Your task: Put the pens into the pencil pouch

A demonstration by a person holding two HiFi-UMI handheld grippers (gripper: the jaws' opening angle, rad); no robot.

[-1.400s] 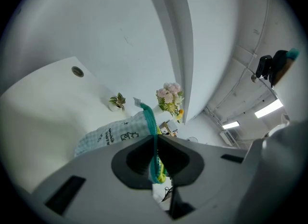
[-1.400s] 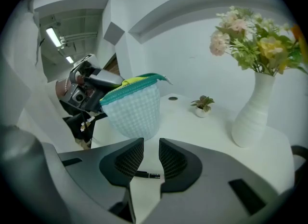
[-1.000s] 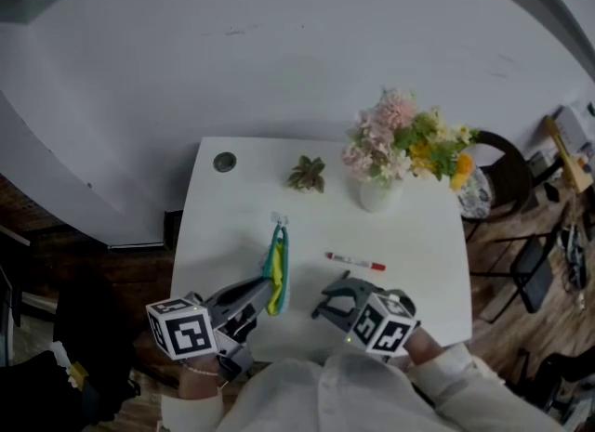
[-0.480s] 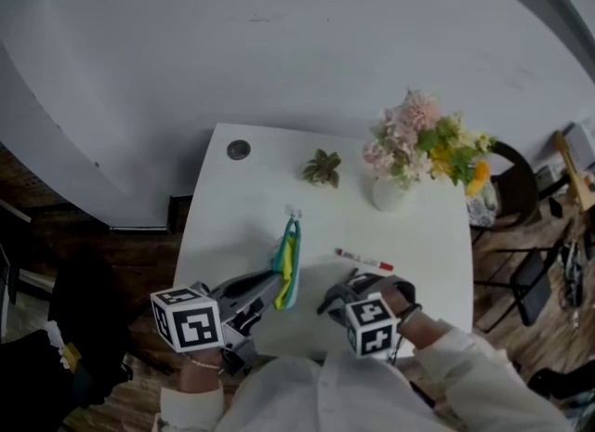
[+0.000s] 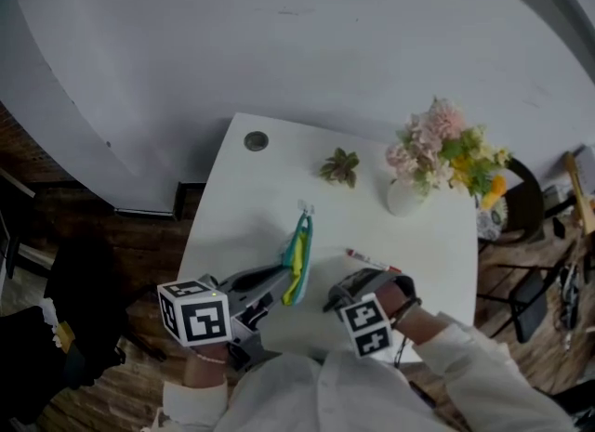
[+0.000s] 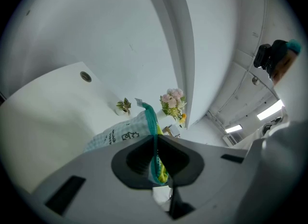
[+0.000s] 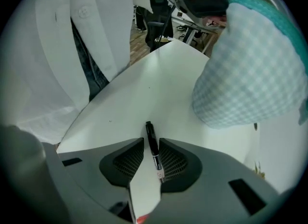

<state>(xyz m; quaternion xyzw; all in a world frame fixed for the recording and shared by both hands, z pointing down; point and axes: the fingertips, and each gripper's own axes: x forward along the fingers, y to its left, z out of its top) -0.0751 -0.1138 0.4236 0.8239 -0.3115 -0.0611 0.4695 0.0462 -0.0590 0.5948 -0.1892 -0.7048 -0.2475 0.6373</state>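
In the head view my left gripper point(image 5: 282, 278) is shut on the lower end of a checked pencil pouch point(image 5: 297, 254) with teal and yellow trim, which stands on edge on the white table point(image 5: 251, 198). The left gripper view shows the same gripper point(image 6: 155, 146) pinching the pouch point(image 6: 122, 134) by its teal edge. To the right, my right gripper point(image 5: 340, 289) hovers low over the table. In the right gripper view a black pen point(image 7: 152, 143) sits between the narrow jaws of that gripper point(image 7: 151, 147), its tip pointing past them, with the pouch point(image 7: 250, 69) at upper right. A red-capped pen point(image 5: 372, 260) lies on the table.
A white vase of pink and yellow flowers point(image 5: 409, 193) and a small potted plant point(image 5: 340, 166) stand at the table's far side. A round cable grommet point(image 5: 256, 141) is at the far left corner. Chairs point(image 5: 521, 207) stand to the right of the table.
The right gripper has turned and drawn a little closer to the pouch. The left gripper still holds the pouch. The head view has shifted, so the table sits lower and further right.
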